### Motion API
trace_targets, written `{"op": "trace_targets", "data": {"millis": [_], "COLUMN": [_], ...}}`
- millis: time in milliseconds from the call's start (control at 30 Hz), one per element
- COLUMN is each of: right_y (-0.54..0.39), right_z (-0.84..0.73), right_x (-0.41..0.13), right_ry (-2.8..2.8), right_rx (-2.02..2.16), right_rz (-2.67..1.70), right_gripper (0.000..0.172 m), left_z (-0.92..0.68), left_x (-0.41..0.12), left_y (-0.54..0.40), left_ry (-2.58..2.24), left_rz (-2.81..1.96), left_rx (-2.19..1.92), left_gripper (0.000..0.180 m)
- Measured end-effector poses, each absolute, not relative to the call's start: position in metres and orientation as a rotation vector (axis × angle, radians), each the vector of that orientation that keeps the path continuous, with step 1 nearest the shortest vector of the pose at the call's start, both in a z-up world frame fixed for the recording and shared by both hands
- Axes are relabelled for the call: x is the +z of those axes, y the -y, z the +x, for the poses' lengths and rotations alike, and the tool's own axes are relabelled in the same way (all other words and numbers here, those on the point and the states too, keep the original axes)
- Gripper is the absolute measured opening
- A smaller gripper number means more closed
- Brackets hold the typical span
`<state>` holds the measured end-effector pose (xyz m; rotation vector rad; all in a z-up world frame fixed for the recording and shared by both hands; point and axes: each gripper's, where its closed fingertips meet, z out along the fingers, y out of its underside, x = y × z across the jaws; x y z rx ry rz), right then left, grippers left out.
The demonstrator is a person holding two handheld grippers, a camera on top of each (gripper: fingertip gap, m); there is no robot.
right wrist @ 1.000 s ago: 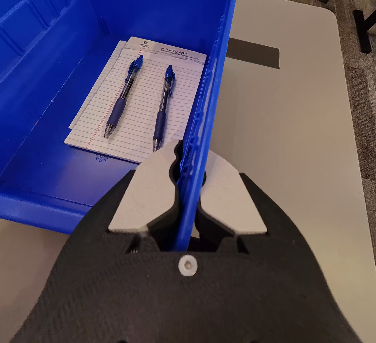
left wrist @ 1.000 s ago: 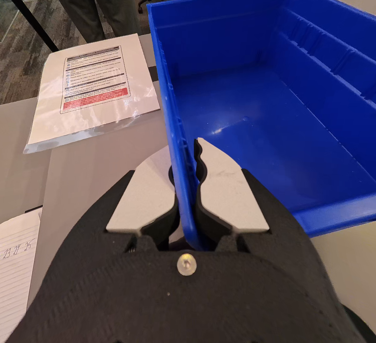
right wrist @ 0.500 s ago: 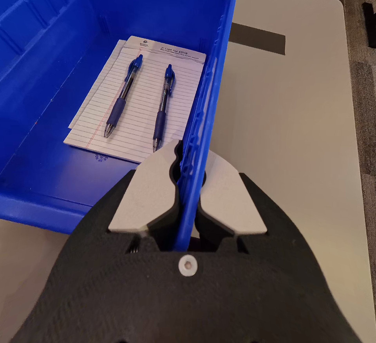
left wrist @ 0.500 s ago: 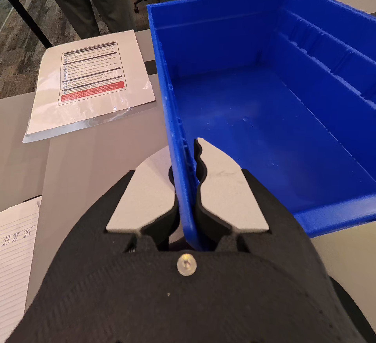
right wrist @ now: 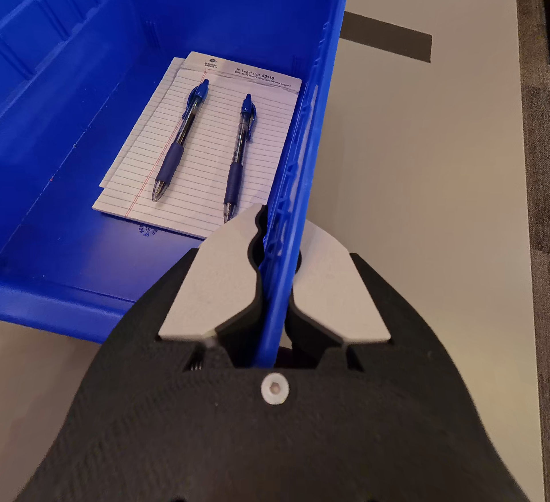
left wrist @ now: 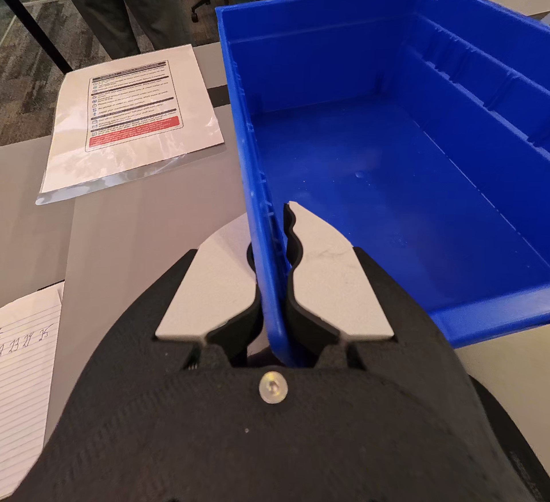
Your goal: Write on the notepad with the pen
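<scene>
1. Blue bin (left wrist: 372, 160): a rigid, glossy moulded-plastic tub, rectangular, with ribbed upper walls and a smooth floor. It fills the upper right of the left wrist view and the upper left of the right wrist view.
2. Left hand-held gripper (left wrist: 269, 252): a matt black, grainy printed body carrying two pale grey, wedge-shaped fingers (left wrist: 324, 276) with wavy black inner pads. The jaws stand narrow, clamped on the bin's left side wall, one finger outside and one inside.
3. Right hand-held gripper (right wrist: 279, 249): same build. Its jaws are likewise narrow and closed on the bin's right side wall (right wrist: 300, 189), whose rim shows a lattice of small ribs.
4. Notepad (right wrist: 208, 142): a white, blue-ruled pad with a red margin line and a plain header strip, lying flat on the bin floor against the right wall, at centre frame of the right wrist view, just above and left of the right gripper's inner fingertip.
5. Two pens, left pen (right wrist: 181, 139) and right pen (right wrist: 239, 154): clear barrels, dark blue rubber grips, blue clips and caps, lying roughly parallel on the pad, tips toward the camera. The right pen's tip lies just beside the inner fingertip; neither is held.
6. Bench (right wrist: 416, 189): smooth, matt beige, with a dark rectangular strip (right wrist: 387, 41) at upper right.
7. Laminated sheet (left wrist: 131, 124), glossy, upper left of the left wrist view; a ruled paper (left wrist: 23, 368) with handwriting at the lower left edge.
</scene>
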<state>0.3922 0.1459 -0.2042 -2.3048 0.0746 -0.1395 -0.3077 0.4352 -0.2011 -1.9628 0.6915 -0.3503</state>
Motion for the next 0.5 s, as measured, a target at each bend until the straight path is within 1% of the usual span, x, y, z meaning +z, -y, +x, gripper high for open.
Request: {"op": "trace_targets", "data": {"millis": [500], "right_y": [-0.116], "right_z": [0.373], "right_x": [-0.201], "right_ry": [-0.044], "right_rx": [-0.123], "right_rz": [-2.326], "right_gripper": [0.01], "left_z": [-0.328], "left_x": [-0.192], "left_y": [-0.418], "left_ry": [-0.69], "left_rz": [-1.935], "left_rx": [-0.341], "left_gripper": [0.011]}}
